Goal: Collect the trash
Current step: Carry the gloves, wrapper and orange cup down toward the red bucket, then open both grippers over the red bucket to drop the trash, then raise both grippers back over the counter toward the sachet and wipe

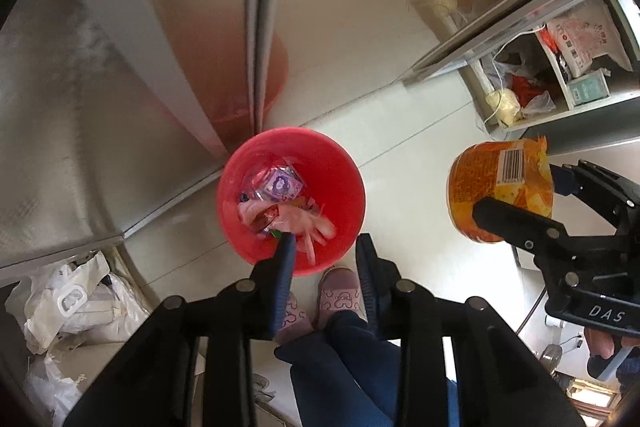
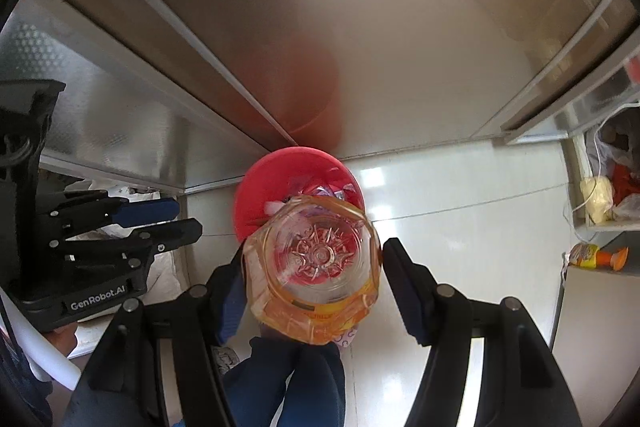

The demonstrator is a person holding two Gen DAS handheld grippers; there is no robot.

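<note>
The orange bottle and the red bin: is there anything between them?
Nothing in between. In the left wrist view only bare pale floor separates the orange bottle, held in the right tongs, from the red bin.

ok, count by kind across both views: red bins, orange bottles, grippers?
Red bin: 1
Orange bottles: 2 (held bottle, shelf bottle lying on its side)
Grippers: 2 (left gripper empty, right gripper gripping the held bottle)
Total: 5

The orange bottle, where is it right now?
The orange bottle sits between the right tongs, above the red bin on the floor; in the left wrist view it appears right of the bin.
</note>
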